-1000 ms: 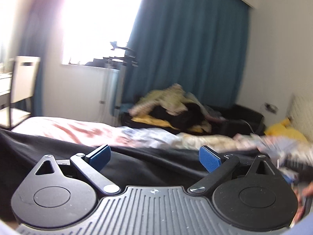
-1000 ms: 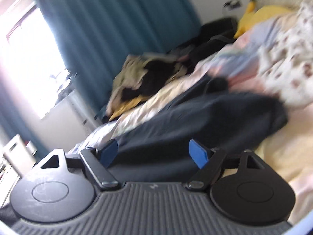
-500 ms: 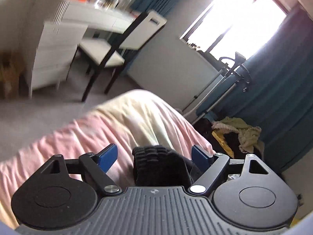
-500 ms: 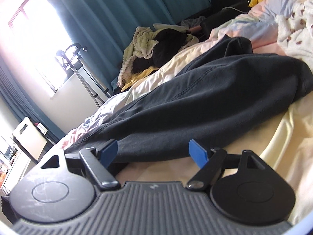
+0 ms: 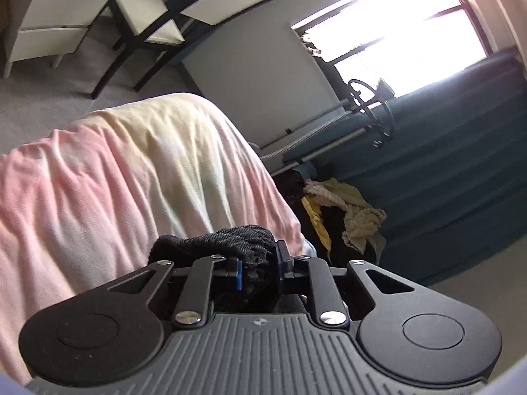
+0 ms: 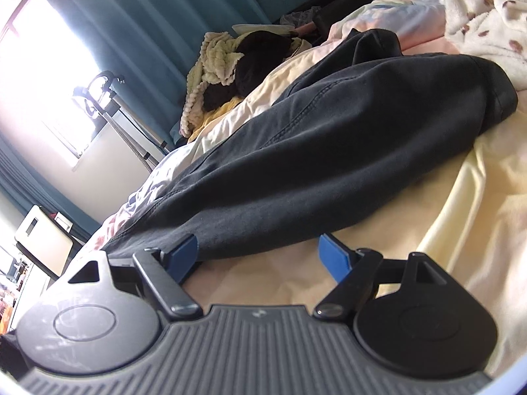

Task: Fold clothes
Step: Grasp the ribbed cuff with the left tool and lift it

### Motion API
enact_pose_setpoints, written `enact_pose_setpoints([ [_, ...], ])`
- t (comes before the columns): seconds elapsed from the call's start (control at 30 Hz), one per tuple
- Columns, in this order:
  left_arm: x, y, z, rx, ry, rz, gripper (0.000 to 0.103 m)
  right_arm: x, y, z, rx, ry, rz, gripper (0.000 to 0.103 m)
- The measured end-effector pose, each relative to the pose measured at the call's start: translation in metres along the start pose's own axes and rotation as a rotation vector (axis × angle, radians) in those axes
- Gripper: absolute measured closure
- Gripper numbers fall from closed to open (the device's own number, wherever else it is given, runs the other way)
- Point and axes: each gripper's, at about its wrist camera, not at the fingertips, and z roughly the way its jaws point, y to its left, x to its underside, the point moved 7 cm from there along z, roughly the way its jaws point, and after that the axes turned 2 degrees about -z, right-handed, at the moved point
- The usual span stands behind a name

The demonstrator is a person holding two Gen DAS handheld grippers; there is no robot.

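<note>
**A:** While the left gripper (image 5: pixel 258 271) is clamped on that ribbed black cuff (image 5: pixel 230 240), where's the rest of the garment?

**B:** Laid out across the bed. In the right wrist view the black sweatshirt (image 6: pixel 329 151) lies long on the cream-and-pink bedsheet (image 6: pixel 477 223), hem end up near the spotted fleece blanket (image 6: pixel 487 10). Can't tell for sure whether the cuff belongs to that same garment, prob. yes.

**A:** Left jaws – def. closed on it?

**B:** Yep, they've just been closing, and the knit is bunched betw. the blue pads now, pinched tight. Cuff sits at the bed's edge, pink sheet (image 5: pixel 98 181) beyond it, chair (image 5: pixel 148 23) and floor further off.

**A:** And the right gripper (image 6: pixel 260 255)?

**B:** Fingers wide apart, nothing betw. them but sheet. It's low at the near edge of the sweatshirt; the left-hand pad looks to be touching or just under the fabric edge, the other is clear of it.

**A:** So which step?

**B:** I'd say grabbing stage: one end secured, 2nd grip not yet made. No fold visible yet.

**A:** Next move needs?

**B:** Prob. right jaws slid onto the near edge and closed, catching both layers, not the sheet. Then both ends lift together w/ even tension, else the cloth sags or twists.
</note>
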Motion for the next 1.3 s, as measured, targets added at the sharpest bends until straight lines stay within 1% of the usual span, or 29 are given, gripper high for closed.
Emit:
enact_pose_setpoints([
  [0.03, 0.006, -0.007, -0.008, 0.022, 0.014, 0.035, 0.086, 0.000, 0.001, 0.000, -0.002, 0.002, -0.002, 0.021],
  [0.13, 0.040, -0.024, -0.032, 0.066, 0.063, 0.241, 0.085, 0.000, 0.004, -0.001, -0.004, -0.002, -0.023, 0.021],
  [0.2, 0.068, -0.028, -0.048, 0.098, 0.106, 0.365, 0.085, 0.000, 0.007, -0.002, -0.009, -0.005, -0.036, 0.021],
  [0.27, 0.097, -0.025, -0.061, 0.100, 0.160, 0.484, 0.085, 0.001, 0.010, -0.003, -0.017, -0.004, -0.043, 0.021],
  [0.33, 0.127, -0.014, -0.072, 0.121, 0.223, 0.556, 0.085, 0.002, 0.012, -0.002, -0.023, 0.002, -0.045, 0.021],
  [0.4, 0.148, -0.001, -0.079, 0.174, 0.285, 0.577, 0.085, 0.003, 0.013, -0.002, -0.026, 0.007, -0.048, 0.021],
  [0.5, 0.166, 0.015, -0.080, 0.222, 0.342, 0.558, 0.082, 0.005, 0.015, -0.002, -0.033, 0.014, -0.048, 0.021],
  [0.57, 0.171, 0.021, -0.079, 0.233, 0.360, 0.532, 0.077, 0.005, 0.016, -0.003, -0.038, 0.014, -0.047, 0.021],
  [0.6, 0.171, 0.024, -0.078, 0.235, 0.362, 0.515, 0.070, 0.006, 0.016, -0.003, -0.039, 0.014, -0.047, 0.021],
  [0.63, 0.170, 0.026, -0.077, 0.243, 0.356, 0.490, 0.053, 0.006, 0.016, -0.004, -0.039, 0.015, -0.047, 0.021],
  [0.67, 0.165, 0.028, -0.077, 0.242, 0.335, 0.460, 0.042, 0.006, 0.016, -0.004, -0.038, 0.015, -0.047, 0.021],
  [0.7, 0.160, 0.030, -0.076, 0.238, 0.312, 0.430, 0.027, 0.005, 0.016, -0.004, -0.037, 0.015, -0.045, 0.021],
  [0.73, 0.154, 0.032, -0.078, 0.254, 0.293, 0.401, 0.024, 0.006, 0.016, -0.005, -0.036, 0.014, -0.043, 0.021],
  [0.8, 0.141, 0.039, -0.078, 0.311, 0.278, 0.298, 0.024, 0.006, 0.017, -0.005, -0.034, 0.012, -0.041, 0.021],
  [0.87, 0.122, 0.052, -0.074, 0.344, 0.248, 0.158, 0.024, 0.006, 0.017, -0.006, -0.033, 0.012, -0.040, 0.021],
  [0.9, 0.113, 0.058, -0.070, 0.342, 0.228, 0.110, 0.024, 0.006, 0.017, -0.006, -0.032, 0.012, -0.041, 0.020],
  [1.0, 0.091, 0.074, -0.044, 0.275, 0.229, 0.016, 0.025, 0.007, 0.017, -0.003, -0.027, 0.017, -0.049, 0.020],
  [1.1, 0.067, 0.079, -0.007, 0.159, 0.244, -0.003, 0.025, 0.008, 0.018, 0.000, -0.024, 0.024, -0.057, 0.020],
  [1.17, 0.051, 0.077, 0.016, 0.106, 0.252, -0.002, 0.027, 0.009, 0.018, 0.001, -0.020, 0.027, -0.062, 0.020],
  [1.2, 0.044, 0.075, 0.026, 0.093, 0.262, 0.008, 0.027, 0.009, 0.018, 0.001, -0.017, 0.027, -0.066, 0.020],
  [1.27, 0.034, 0.071, 0.047, 0.062, 0.277, 0.011, 0.031, 0.010, 0.017, 0.002, -0.010, 0.029, -0.069, 0.020],
  [1.3, 0.030, 0.067, 0.057, 0.044, 0.290, 0.021, 0.038, 0.010, 0.016, 0.003, -0.007, 0.031, -0.068, 0.020],
])
